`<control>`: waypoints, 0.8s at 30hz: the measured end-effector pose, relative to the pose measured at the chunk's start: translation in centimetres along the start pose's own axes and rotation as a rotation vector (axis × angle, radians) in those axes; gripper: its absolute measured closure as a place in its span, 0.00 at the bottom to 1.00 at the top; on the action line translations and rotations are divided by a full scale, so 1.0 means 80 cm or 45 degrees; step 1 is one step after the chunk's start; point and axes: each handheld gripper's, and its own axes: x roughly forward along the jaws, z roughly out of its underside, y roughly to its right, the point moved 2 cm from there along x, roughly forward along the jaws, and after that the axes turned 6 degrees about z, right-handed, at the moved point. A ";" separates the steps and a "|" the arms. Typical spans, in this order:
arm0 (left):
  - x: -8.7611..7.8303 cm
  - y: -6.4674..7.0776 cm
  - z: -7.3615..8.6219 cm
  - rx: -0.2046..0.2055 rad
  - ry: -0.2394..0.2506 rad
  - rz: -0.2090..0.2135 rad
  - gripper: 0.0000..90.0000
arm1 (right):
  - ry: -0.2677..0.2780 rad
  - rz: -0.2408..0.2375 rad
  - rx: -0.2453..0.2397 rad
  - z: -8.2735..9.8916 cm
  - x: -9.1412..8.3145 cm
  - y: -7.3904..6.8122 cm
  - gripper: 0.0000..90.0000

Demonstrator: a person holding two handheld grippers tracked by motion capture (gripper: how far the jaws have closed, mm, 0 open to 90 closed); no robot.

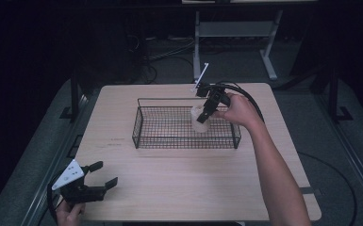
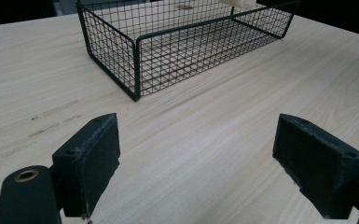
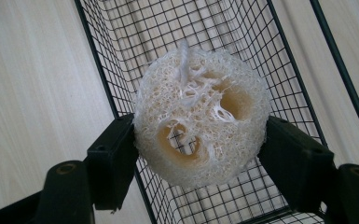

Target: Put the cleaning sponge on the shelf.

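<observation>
A pale loofah sponge (image 3: 200,116) sits between my right gripper's (image 3: 200,149) jaws, which are shut on its sides. It hangs over the right end of a black wire basket (image 1: 141,127), just above the mesh floor (image 3: 168,28). From above, the loofah (image 1: 199,118) shows under the right gripper (image 1: 205,112). Near the table's front left corner my left gripper (image 1: 104,175) stands open, nothing between its pads (image 2: 91,156); the basket (image 2: 135,60) lies ahead of it.
The basket stands mid-table on a light wooden tabletop (image 1: 179,188). A white stick-like object (image 1: 202,74) stands at the table's far edge. Table legs and cables (image 1: 268,56) lie on the dark floor behind.
</observation>
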 end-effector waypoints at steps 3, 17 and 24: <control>0.000 0.000 0.000 0.000 0.000 0.000 0.16 | 0.002 0.001 -0.002 -0.001 0.003 0.001 0.32; 0.002 -0.001 0.000 -0.006 -0.003 -0.003 0.16 | 0.007 -0.019 0.014 0.003 0.015 0.005 0.32; 0.003 0.001 -0.001 0.005 -0.010 0.000 0.16 | 0.007 -0.025 0.040 0.016 0.022 0.009 0.32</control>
